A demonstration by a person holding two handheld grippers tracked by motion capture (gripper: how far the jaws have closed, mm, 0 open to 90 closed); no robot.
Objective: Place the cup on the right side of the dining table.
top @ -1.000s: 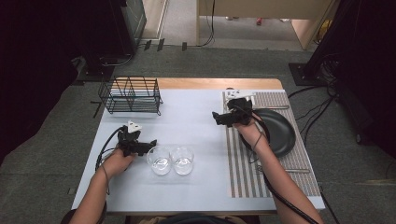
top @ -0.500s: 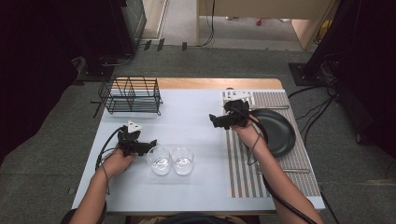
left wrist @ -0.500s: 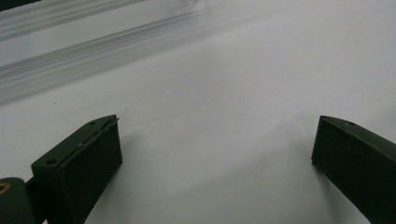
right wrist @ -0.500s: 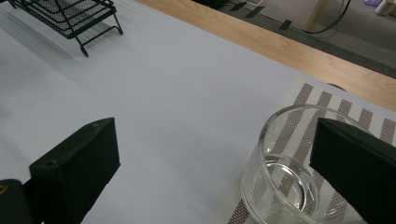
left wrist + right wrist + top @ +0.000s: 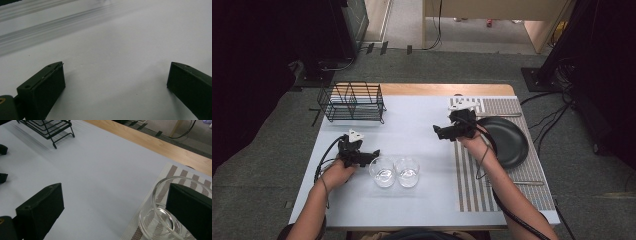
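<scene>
**Two hand-held grippers over a table with glasses, a plate and a wire rack**

From the high view we see a pale table (image 5: 422, 200) with a person's forearms coming in from the bottom edge. The left gripper (image 5: 373, 154) rests low on the table, its tips just beside the left of two clear glasses (image 5: 383, 171), which stands next to a second glass (image 5: 407, 171). In the left gripper view its black jaws stand wide apart over bare tabletop. The right gripper (image 5: 437, 131) is held at the left edge of a striped placemat (image 5: 472, 185), near a black plate (image 5: 507, 142). In the right gripper view its jaws are also wide apart, the right one in front of a clear glass dish (image 5: 160, 220) on the mat. A black wire rack (image 5: 352, 102) stands at the far left. We can read no writing or labels anywhere.
</scene>
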